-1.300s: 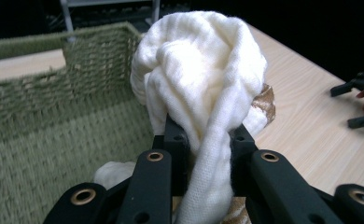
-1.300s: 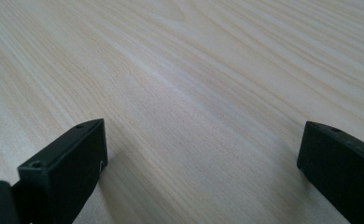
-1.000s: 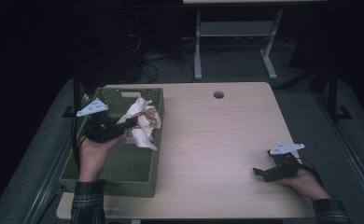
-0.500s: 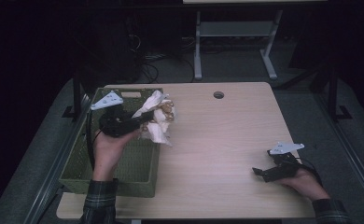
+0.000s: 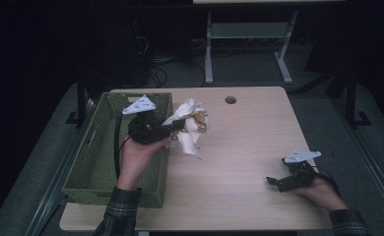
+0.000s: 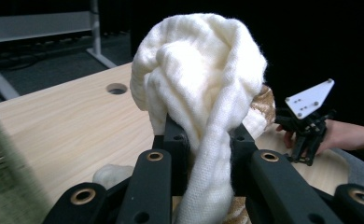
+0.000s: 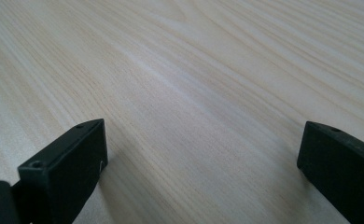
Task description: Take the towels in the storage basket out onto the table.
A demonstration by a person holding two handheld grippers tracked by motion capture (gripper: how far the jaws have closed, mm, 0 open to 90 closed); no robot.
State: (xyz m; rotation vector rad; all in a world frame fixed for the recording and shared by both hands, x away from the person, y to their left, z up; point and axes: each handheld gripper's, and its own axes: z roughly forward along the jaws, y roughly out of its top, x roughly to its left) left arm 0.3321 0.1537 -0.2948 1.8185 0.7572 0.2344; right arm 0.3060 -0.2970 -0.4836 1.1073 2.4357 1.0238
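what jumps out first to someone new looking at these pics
The cream cloth, bunched and clamped in the left gripper, hangs just right of the green woven basket at the table's left. Far off, near the front right corner, the right gripper rests on the bare wooden table, jaws apart.

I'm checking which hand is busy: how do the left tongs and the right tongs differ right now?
The left tongs are shut on a white cloth; the right tongs stand open with nothing between them. The left tongs are held up beside the green basket; the right tongs rest low on the wooden table. Both are black and carry a grey plate.
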